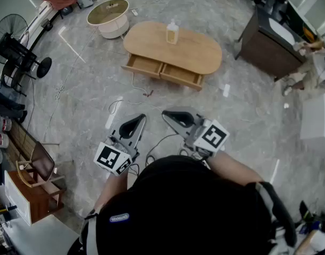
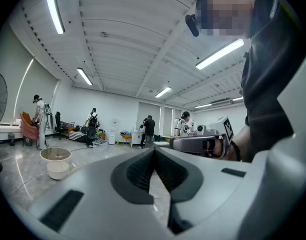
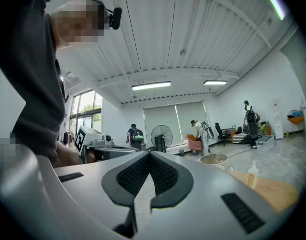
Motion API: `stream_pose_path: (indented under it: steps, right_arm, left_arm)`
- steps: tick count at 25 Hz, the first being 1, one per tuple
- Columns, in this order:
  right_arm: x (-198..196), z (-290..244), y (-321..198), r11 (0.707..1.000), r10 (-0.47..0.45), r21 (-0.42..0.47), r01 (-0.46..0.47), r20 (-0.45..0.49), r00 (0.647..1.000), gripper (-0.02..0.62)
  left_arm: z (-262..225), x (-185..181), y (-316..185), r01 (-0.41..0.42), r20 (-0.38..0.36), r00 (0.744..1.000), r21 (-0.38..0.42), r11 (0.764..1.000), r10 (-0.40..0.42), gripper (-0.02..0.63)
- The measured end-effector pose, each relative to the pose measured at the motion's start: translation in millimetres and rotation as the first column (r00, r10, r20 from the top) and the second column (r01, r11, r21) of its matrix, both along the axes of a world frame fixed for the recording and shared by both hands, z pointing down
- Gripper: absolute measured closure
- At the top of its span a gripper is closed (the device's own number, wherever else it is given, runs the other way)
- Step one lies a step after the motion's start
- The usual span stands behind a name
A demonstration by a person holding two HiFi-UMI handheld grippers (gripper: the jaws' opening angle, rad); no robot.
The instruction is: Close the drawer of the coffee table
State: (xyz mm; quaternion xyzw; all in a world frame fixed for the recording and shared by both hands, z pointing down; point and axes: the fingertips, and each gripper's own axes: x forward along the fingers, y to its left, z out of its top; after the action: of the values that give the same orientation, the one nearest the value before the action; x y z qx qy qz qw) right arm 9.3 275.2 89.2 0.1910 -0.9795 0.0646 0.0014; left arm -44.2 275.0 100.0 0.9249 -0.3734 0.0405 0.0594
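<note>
The grey marbled floor [image 1: 88,105] fills the head view, and the person's dark-clad torso [image 1: 183,211] takes up its lower edge. Towards the top sits the oval wooden coffee table [image 1: 197,52], well apart from both claws, with bare floor and a loose cable [image 1: 138,89] between them. A dark cabinet [image 1: 260,41] stands off to the table's right and a black standing fan [image 1: 13,39] is at the far left edge. Just beside the table's left end rests a round beige shade [image 1: 108,14] (the left claw's view shows it too, low on the floor). Along the table's near side both drawers stand pulled out: the left-hand drawer [image 1: 143,65] and the right-hand drawer [image 1: 181,76], side by side as the head view shows them, their wooden insides in sight. The left claw [image 1: 135,122] and the right claw [image 1: 172,116] are held out in front of the person, close together and aimed towards the table. Each claw's own view shows its ribbed pads pressed together at the tip with nothing between them: the left claw [image 2: 154,151] is fully closed and empty, and so is the right claw [image 3: 149,154]. Smallest of all, a pale pump bottle [image 1: 172,33] stands upright on the table top.
</note>
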Motion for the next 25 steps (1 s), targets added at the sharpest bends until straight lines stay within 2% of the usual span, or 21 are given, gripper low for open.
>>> stream_pose_path:
  steps: [9, 18, 25]
  right_arm:
    - [0.9, -1.0, 4.4, 1.0, -0.001, 0.027, 0.001, 0.004, 1.0, 0.586]
    - [0.6, -3.1, 2.0, 0.999, 0.038, 0.036, -0.038, 0.021, 0.999, 0.585]
    - [2.3, 3.0, -1.3, 0.999, 0.042, 0.004, -0.043, 0.019, 0.999, 0.584]
  left_arm:
    - [-0.8, 1.6, -1.3, 0.003, -0.005, 1.0, 0.008, 1.0, -0.003, 0.598]
    - [-6.3, -0.7, 6.8, -0.015, -0.023, 1.0, 0.042, 0.999, 0.016, 0.598]
    - [-4.9, -2.6, 5.2, 0.002, -0.009, 1.0, 0.037, 0.999, -0.001, 0.598]
